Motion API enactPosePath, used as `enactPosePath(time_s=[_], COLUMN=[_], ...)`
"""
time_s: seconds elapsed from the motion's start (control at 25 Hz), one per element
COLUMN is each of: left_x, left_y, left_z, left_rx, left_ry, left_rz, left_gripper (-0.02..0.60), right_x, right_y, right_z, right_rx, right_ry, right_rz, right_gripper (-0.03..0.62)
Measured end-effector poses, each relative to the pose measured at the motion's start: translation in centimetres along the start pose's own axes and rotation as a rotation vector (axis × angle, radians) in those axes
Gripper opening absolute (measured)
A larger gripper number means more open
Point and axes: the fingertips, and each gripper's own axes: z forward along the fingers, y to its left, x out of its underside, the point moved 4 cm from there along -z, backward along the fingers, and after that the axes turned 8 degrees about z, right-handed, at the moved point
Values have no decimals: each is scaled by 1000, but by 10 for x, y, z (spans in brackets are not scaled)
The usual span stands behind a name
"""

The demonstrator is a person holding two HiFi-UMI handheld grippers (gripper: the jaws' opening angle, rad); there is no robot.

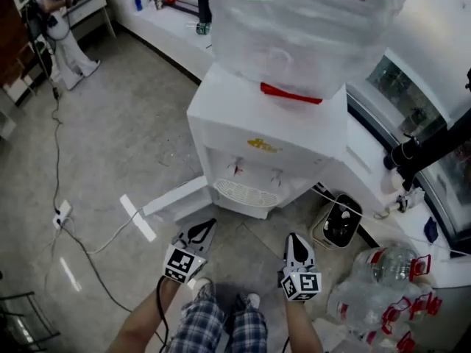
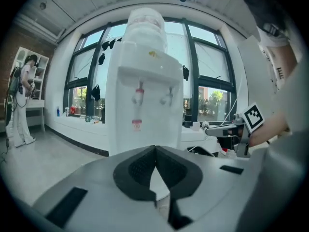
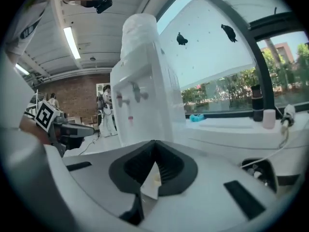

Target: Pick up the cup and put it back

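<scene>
- The left gripper (image 1: 201,233) is before the water dispenser (image 1: 257,134), toward its left side; its jaws are clenched and hold nothing.
- I cannot make out the cup in any view.
- The right gripper (image 1: 295,243) is before the dispenser's right side, with its jaws clenched and empty.

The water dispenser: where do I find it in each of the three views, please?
Head view: the water dispenser is at upper centre, seen from above.
Left gripper view: the water dispenser stands upright at the centre, front towards the camera.
Right gripper view: the water dispenser is left of centre, turned partly sideways.
Shared landmark: the two taps on its front.
</scene>
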Motion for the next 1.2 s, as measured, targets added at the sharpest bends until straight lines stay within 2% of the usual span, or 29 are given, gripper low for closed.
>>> enactPosePath(time_s=[0.4,0.64,0.88,1.0,1.2], left_x=[-234,-341,-408,-420,-433], left_y=[13,22,25,27,21], left_z=[-74,-100,-122,-132,-146], left_rx=[-35,-44,-85,-110,-122], left_ry=[-57,-137,-208,-221,-247], left_rz=[86,97,118,135,105], left_gripper=[25,25,25,25,25], right_x=[-233,-345,-411,-429,-440], right_y=[54,70,81,90,103], right_z=[-80,-125,-156,-168,-181], right_rx=[-9,-8,7,2,4], right_ry=[-106,-195,-263,-297,-314], right_rz=[6,-26,-39,-46,-89], right_gripper=[18,18,17,17,17])
